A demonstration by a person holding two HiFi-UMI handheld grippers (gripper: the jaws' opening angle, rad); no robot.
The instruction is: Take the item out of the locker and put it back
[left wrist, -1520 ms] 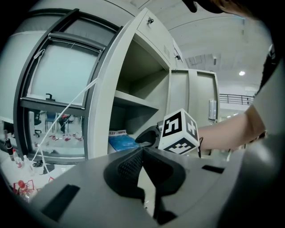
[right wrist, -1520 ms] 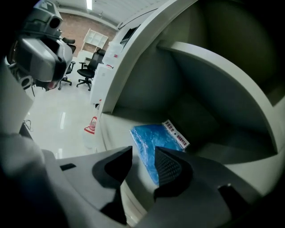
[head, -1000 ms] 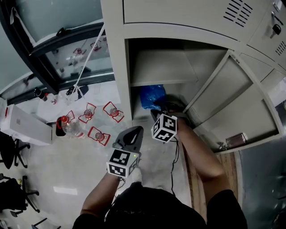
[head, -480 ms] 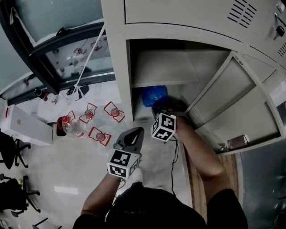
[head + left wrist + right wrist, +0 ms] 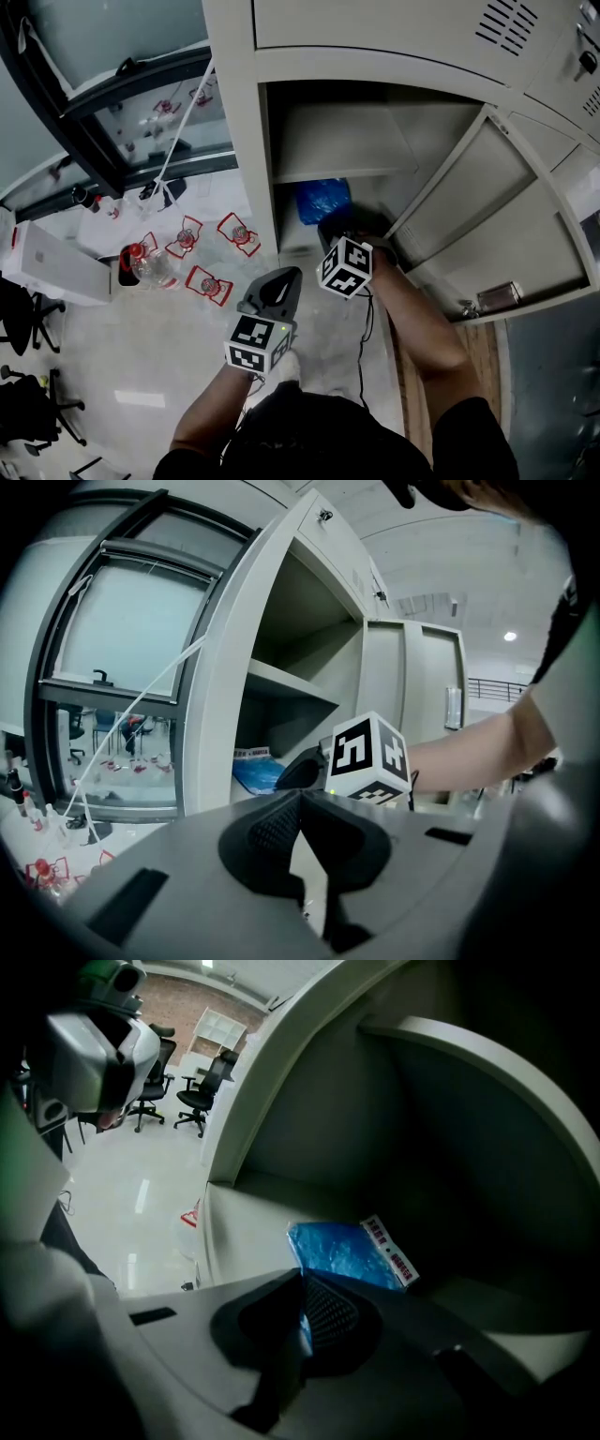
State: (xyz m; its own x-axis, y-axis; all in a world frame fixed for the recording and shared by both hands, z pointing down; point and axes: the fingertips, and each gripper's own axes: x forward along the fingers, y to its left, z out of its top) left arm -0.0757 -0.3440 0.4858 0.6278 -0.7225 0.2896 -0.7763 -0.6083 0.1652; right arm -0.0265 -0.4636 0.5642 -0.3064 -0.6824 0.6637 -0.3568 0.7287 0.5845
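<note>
Nearest, lower centre of the head view: left gripper (image 5: 284, 277), pads together on nothing, idle outside the locker (image 5: 239, 141). Just above it: right gripper (image 5: 339, 228), reaching into the lower compartment beneath the shelf (image 5: 337, 141), with the open door (image 5: 487, 216) to the right. Just-closed jaws, now clamped on the near edge of the blue packet (image 5: 322, 200), itself lying on the compartment floor, left side. Judged: grasp made, lift-out not yet begun, with a straight draw back through the opening called for next. Seen only in the right gripper view: a sliver of blue film between the pads (image 5: 328, 1314), plus a white printed label strip (image 5: 394, 1249) along the packet's far edge. Seen only in the left gripper view: the right gripper's marker cube (image 5: 368, 759) beside the packet (image 5: 258, 772) — no sight of the pinch itself.
</note>
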